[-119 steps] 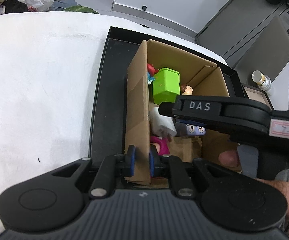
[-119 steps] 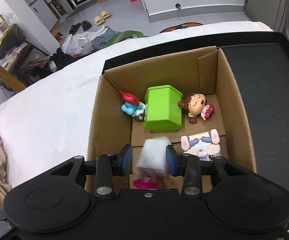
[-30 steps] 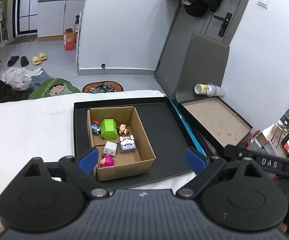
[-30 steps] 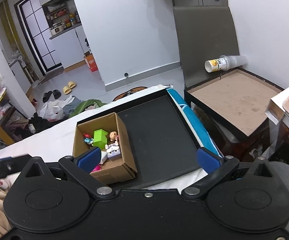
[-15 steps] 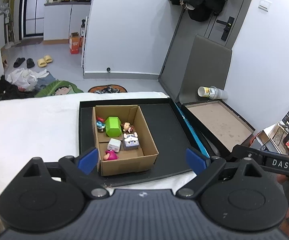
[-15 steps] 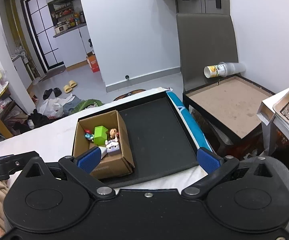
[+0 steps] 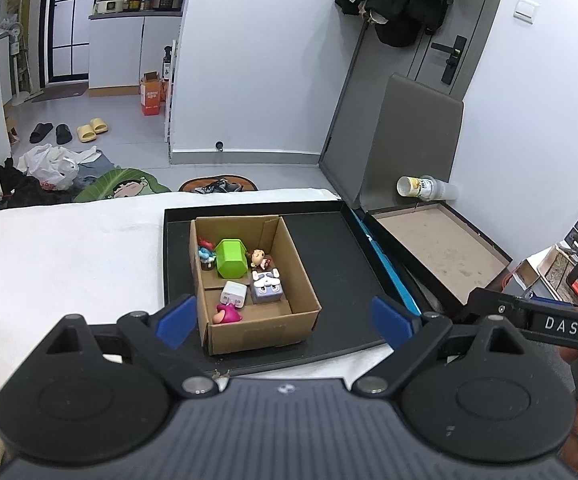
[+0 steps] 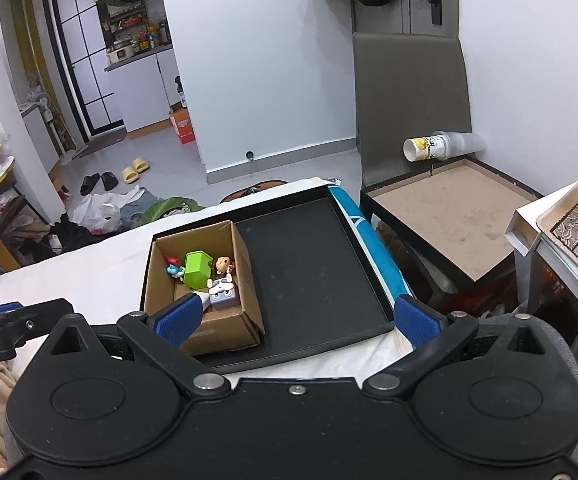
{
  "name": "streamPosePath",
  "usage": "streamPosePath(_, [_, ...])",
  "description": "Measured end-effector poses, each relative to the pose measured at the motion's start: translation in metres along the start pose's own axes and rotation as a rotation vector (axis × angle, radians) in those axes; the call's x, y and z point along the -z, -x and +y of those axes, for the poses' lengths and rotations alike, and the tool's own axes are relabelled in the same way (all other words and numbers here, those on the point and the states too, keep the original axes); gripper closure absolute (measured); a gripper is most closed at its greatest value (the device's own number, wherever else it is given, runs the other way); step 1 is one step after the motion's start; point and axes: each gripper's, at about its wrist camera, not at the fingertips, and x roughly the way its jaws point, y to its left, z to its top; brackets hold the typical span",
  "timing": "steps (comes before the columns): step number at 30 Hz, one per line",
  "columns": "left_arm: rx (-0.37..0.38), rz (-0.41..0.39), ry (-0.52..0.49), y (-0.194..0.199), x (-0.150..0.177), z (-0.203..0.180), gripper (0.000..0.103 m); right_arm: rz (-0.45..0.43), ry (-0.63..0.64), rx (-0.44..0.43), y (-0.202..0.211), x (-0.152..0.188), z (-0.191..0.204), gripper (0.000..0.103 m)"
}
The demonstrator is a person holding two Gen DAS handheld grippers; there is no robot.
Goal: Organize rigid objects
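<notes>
Cardboard box (image 7: pixel 249 320) w/ toys sits on black tray (image 7: pixel 341 280), left part. Left view shows pink figure (image 7: pixel 228 313) + white cube (image 7: pixel 234 293); right view hides them behind a finger. Left gripper (image 7: pixel 285 320) & right gripper (image 8: pixel 295 318) both spread wide, empty. Tray on white cloth (image 7: pixel 65 256); slippers (image 7: pixel 92 129) on floor beyond.

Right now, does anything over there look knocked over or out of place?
Yes: a stack of paper cups lies tipped on its side at the back of the brown side table. The toys sit inside the cardboard box, nothing spilled onto the black tray.
</notes>
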Motion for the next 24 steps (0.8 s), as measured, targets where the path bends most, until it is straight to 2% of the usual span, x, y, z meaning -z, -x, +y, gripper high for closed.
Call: streamPosePath(24, [0.029,-0.006,-0.008,0.0036,0.0006,-0.003,0.009,-0.016,0.008,0.018,0.0038,0.0012,0.0039,0.0])
